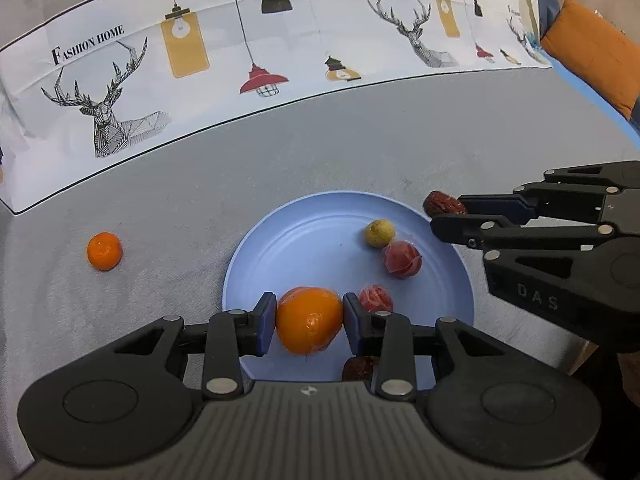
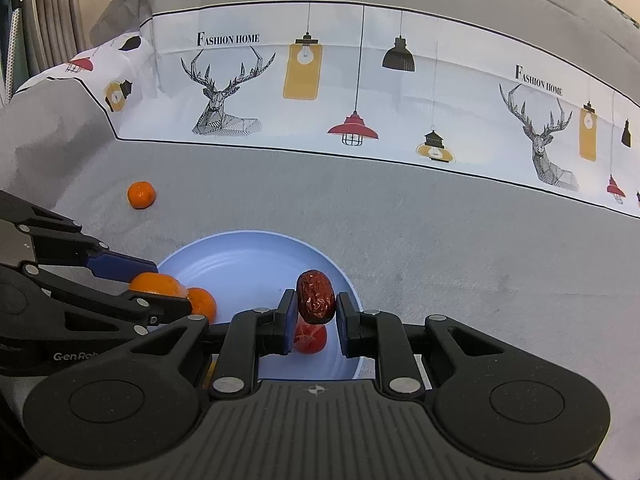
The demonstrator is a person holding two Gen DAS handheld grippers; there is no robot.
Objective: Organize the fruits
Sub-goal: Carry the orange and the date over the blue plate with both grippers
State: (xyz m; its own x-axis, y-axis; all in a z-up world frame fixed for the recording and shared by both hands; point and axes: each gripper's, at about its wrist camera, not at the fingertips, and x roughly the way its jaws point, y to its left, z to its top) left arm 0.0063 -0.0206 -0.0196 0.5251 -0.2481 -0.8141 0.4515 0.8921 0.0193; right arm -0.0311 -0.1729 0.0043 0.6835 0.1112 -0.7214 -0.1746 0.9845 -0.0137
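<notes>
Pinching a smooth round orange (image 1: 309, 321), left jaws over glossy blue plate (image 1: 280, 248), right jaws gripping wrinkled oval date (image 2: 316, 297).

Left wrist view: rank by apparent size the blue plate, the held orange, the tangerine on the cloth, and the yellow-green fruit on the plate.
1. blue plate
2. held orange, though nearness to the camera enlarges it
3. tangerine
4. yellow-green fruit
</notes>
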